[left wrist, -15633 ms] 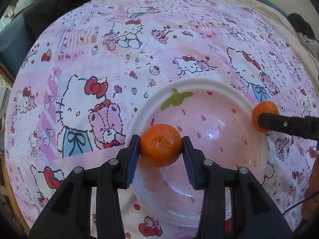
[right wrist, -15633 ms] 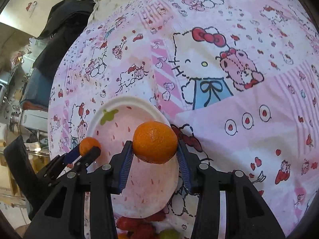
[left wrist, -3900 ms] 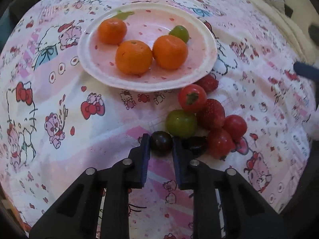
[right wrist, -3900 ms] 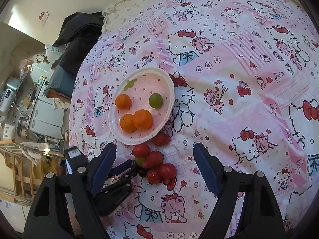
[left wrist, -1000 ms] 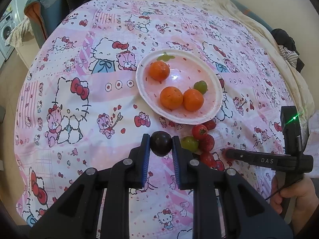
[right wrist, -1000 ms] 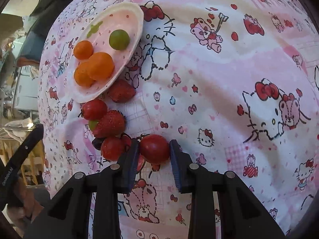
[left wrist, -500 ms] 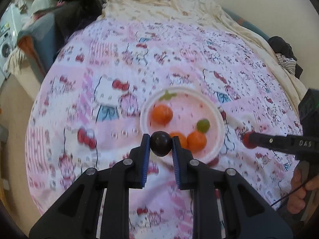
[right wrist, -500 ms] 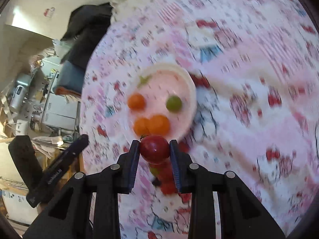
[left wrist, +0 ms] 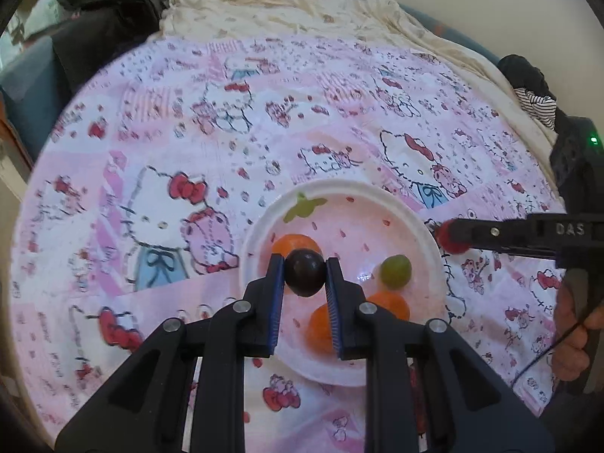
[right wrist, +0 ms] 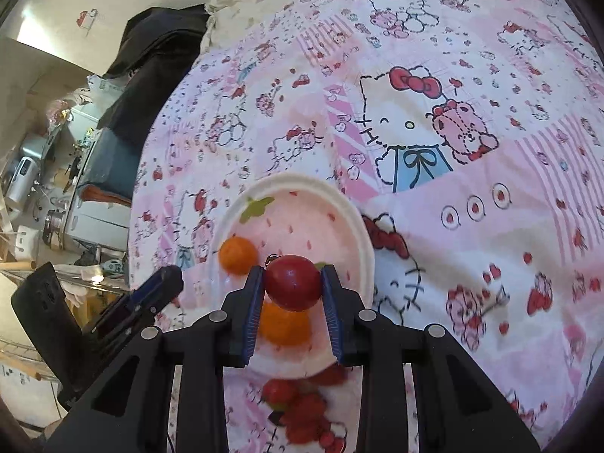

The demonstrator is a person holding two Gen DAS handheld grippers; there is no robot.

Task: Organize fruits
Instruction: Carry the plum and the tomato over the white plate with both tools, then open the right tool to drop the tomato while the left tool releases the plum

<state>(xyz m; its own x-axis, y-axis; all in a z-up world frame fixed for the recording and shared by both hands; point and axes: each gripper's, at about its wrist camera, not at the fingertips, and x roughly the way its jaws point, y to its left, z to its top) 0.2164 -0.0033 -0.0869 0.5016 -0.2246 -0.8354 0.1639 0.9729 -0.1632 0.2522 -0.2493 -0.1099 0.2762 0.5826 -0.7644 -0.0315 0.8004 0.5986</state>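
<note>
Left gripper (left wrist: 305, 277) clamped on a dark round fruit (left wrist: 304, 271), held over the left part of the white plate (left wrist: 422, 226). Right gripper (right wrist: 290, 283) closed around a red tomato (right wrist: 292, 282), above the plate's near middle. On the plate: oranges (right wrist: 238, 255) and a green fruit (left wrist: 395, 271). Just near of the plate on the pink cartoon bedsheet (right wrist: 472, 226), a cluster of red fruits (right wrist: 302, 411)

A pink cartoon-cat bedsheet (left wrist: 158, 158) covers the bed, with dark clothing (right wrist: 151, 60) piled at its edge.
</note>
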